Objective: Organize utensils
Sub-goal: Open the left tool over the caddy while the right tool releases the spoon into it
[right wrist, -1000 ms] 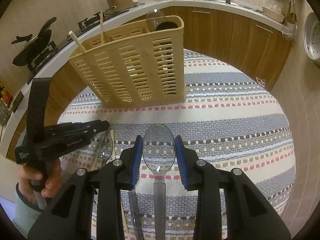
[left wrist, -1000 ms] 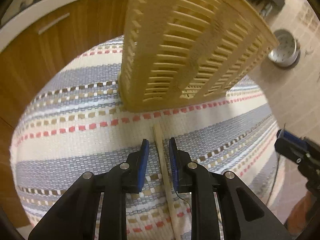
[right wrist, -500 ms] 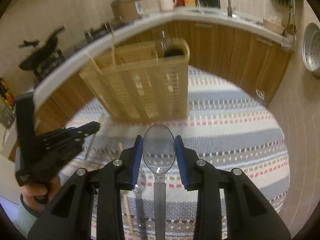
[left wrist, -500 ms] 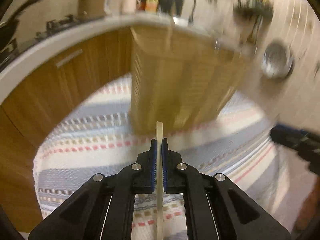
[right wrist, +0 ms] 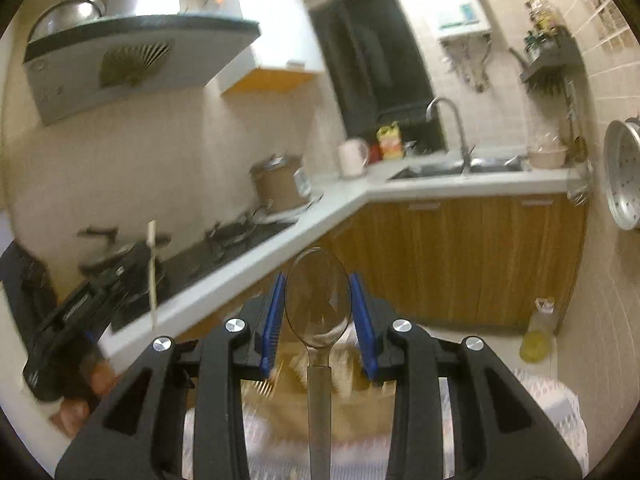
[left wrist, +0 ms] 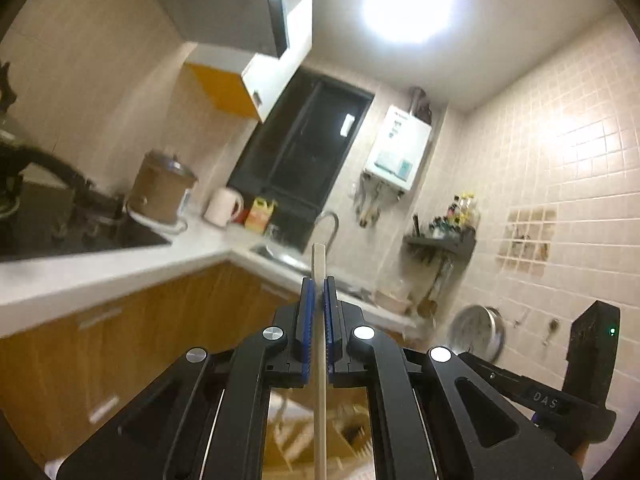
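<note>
Right claw (right wrist: 318, 316) gripping clear plastic spoon (right wrist: 318, 304), left claw (right wrist: 132, 264) holding pale wooden chopstick (right wrist: 152, 272), beige slotted basket (right wrist: 320, 400) blurring below

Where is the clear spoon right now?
In the right wrist view, the clear spoon sits between the right gripper jaws, above the blurred basket.

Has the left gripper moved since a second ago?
Yes. The left gripper, shut on the chopstick, has risen and tilted up: it looked down at the striped cloth before, and now faces the countertop and window, with the basket below.
</note>
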`<state>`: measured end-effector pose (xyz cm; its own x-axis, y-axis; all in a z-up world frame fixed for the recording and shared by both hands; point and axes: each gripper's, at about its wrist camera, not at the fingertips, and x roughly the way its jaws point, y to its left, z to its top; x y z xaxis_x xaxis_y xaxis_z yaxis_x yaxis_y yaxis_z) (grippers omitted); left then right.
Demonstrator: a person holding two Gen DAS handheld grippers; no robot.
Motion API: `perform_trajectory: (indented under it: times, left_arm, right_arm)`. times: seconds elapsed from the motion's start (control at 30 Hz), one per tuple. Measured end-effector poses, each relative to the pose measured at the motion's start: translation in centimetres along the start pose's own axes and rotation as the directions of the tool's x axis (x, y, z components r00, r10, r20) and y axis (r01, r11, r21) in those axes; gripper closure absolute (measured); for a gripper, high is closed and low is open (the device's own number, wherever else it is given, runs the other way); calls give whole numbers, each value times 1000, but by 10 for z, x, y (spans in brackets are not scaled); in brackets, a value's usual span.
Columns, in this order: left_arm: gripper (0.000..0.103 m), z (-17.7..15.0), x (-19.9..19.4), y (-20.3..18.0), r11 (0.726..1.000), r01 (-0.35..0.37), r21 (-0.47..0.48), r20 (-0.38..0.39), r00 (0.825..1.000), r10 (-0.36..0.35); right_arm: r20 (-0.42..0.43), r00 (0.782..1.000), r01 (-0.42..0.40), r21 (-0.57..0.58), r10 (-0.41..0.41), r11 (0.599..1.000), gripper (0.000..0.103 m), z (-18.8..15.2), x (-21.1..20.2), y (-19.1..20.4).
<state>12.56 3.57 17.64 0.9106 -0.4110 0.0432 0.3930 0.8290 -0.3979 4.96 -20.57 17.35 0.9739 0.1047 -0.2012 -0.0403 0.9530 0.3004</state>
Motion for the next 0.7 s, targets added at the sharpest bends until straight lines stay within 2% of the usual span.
perform_trajectory:
  times: [0.2,0.37,0.57,0.63,0.7]
  left_arm:
    - [100,-11,48,-1,999,-12,45,44,999,10]
    - [100,-21,71,22,997,-46,60,46,998,44]
    - [100,-39,74,30,983,-120,135,58,992,114]
    - [100,-43,67,25,968,-163,191,97,984,147]
    - [100,-50,66,23,958,-176,225,94,983,158]
  right_arm:
    - [66,996,58,38,-61,998,73,16,50,-17]
    - [99,989,114,9,-114,993,73,10,76,-27]
    - [108,986,129,-10,-127,992,73,-7,92,-34]
    - [109,987,121,-6,-120,993,73,-13,94,-36]
    - [115,987,117,-6,-115,993,73,-19,92,-36]
